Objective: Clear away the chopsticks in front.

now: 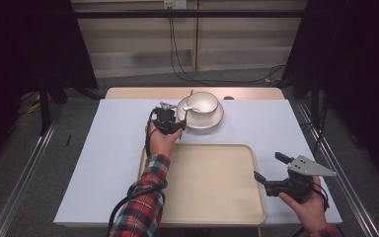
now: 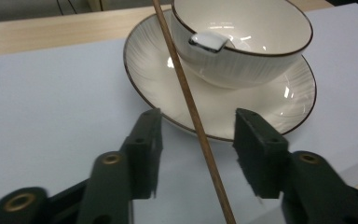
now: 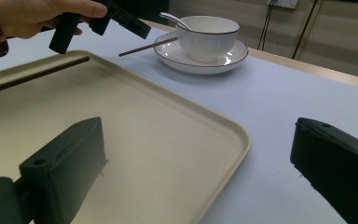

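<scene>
- Bench (image 1: pixel 113 163): flat rectangular top under a smooth, matte, pale lavender-white sheet; a bare light wood strip shows along the 12 o'clock edge.
- Tray (image 1: pixel 212 197): cream, matte, rounded-corner rectangle with a low raised rim, lying at the 6 o'clock half of the bench.
- Plate (image 2: pixel 168 74): round, glossy white ceramic with fine radial ribbing and a thin dark rim line; sits at 12 o'clock of the tray, apart from it.
- Bowl (image 2: pixel 256 56): same glossy ribbed white ceramic with a dark rim, standing centred on the plate.
- Spoon (image 3: pixel 172 19): white glossy ceramic, resting in the bowl, handle leaning over the bowl rim toward 9 o'clock in the high view.
- Chopstick (image 2: pixel 191 107): thin, straight, brown wooden stick, leaning across the plate rim beside the bowl.
- A second dark thin stick (image 3: pixel 32 74) lies along the tray's rim in the right gripper view.
- Left tongs (image 2: pixel 196 149): black, blocky pads, released; the chopstick runs through the gap between them, and contact with either pad cannot be told.
- Right tongs (image 1: pixel 271 166): released, wide apart, empty, at 3 o'clock of the tray over its edge; grey triangular plate on top.
- Sleeve (image 1: pixel 143 197): red, dark and white plaid cloth on the left forearm.
</scene>
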`<state>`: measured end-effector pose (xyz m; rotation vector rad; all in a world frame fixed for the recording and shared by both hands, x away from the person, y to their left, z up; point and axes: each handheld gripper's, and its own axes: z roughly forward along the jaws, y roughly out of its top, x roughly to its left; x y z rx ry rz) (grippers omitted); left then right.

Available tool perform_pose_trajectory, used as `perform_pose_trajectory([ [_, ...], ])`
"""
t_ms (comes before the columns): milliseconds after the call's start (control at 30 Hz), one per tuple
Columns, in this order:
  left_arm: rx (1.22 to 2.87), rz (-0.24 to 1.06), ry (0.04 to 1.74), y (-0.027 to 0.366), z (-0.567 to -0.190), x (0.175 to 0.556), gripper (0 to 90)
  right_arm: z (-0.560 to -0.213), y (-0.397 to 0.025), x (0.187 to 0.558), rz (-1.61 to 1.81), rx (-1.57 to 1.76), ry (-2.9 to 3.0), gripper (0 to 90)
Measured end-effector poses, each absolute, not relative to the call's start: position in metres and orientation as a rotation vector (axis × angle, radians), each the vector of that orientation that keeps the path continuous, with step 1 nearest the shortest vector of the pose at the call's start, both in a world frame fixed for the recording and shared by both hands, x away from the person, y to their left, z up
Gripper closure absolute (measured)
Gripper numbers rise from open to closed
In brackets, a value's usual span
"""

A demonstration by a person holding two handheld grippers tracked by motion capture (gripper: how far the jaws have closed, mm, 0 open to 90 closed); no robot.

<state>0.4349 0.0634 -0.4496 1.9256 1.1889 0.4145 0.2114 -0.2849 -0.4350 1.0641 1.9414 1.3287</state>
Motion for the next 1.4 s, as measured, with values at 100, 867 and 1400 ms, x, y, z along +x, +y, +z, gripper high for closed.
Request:
perform_pose_trajectory([
  [100, 1.944, 0.405, 1.194, 0.062, -0.454, 0.436, 60.4, -0.435, -0.285, 0.211, 1.329, 1.067, 1.941, 2.8],
  [867, 1.854, 0.357, 1.394, 0.078, -0.454, 0.421, 86.0, -0.435, -0.286, 0.212, 1.322, 1.065, 1.937, 2.7],
  [1400, 1.734, 0.399, 1.398, 0.129, -0.433, 0.351, 86.0, -0.435, -0.281, 0.211, 1.321, 1.048, 1.954, 2.8],
])
